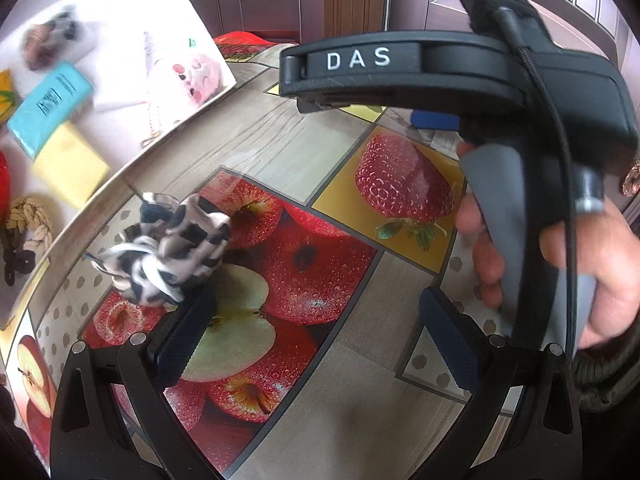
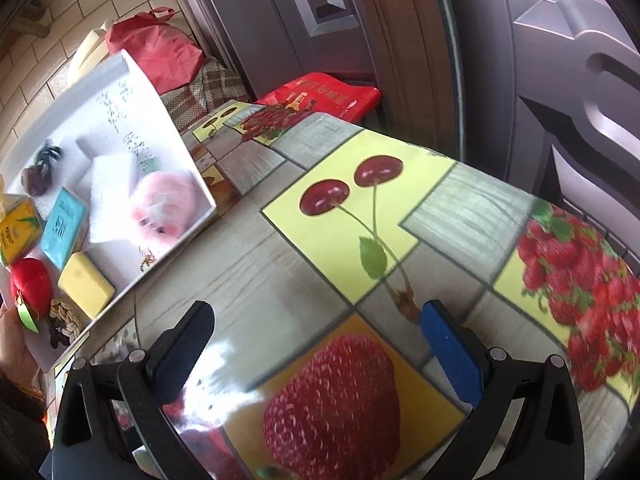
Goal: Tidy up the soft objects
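A black-and-white scrunchie (image 1: 170, 250) lies on the fruit-print tablecloth (image 1: 328, 380), touching the left gripper's (image 1: 316, 332) left fingertip. Both grippers, the right gripper (image 2: 320, 344) too, stand spread and empty. It looks light and squashy; pinching its bunched middle seems best.
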Tool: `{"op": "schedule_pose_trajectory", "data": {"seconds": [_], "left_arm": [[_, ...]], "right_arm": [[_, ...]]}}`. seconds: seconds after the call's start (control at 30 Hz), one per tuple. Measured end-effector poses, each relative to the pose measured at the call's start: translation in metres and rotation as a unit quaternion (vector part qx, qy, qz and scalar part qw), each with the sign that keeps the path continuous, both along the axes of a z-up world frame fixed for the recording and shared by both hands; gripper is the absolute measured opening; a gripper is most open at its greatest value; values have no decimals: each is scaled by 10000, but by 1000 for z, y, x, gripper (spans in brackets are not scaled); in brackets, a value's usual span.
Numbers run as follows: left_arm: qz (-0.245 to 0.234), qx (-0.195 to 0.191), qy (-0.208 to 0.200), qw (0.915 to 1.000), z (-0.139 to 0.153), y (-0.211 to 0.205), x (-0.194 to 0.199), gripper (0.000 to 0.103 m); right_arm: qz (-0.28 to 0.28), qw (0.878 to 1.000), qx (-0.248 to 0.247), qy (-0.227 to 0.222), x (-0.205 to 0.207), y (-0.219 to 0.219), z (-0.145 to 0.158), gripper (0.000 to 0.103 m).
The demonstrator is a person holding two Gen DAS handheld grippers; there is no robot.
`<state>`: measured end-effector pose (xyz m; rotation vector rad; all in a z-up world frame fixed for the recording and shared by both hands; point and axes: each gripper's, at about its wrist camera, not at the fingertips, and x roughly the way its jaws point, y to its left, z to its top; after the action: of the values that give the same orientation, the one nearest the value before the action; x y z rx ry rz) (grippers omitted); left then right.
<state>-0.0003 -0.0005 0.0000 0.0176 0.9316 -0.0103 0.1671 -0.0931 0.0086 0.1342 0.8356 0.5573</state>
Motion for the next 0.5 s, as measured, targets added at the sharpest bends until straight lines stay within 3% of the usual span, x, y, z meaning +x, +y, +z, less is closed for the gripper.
{"op": "schedule_pose_trajectory", "data": {"seconds": [0.3, 0.5], "left_arm": [[0, 1, 0, 10000, 0, 0, 0, 102], [2, -14, 8, 10000, 0, 0, 0, 102]], "right_arm": [[376, 9993, -4, -70, 15, 9, 1, 103], [471, 9985, 291, -15, 20, 2, 0, 103]]}}
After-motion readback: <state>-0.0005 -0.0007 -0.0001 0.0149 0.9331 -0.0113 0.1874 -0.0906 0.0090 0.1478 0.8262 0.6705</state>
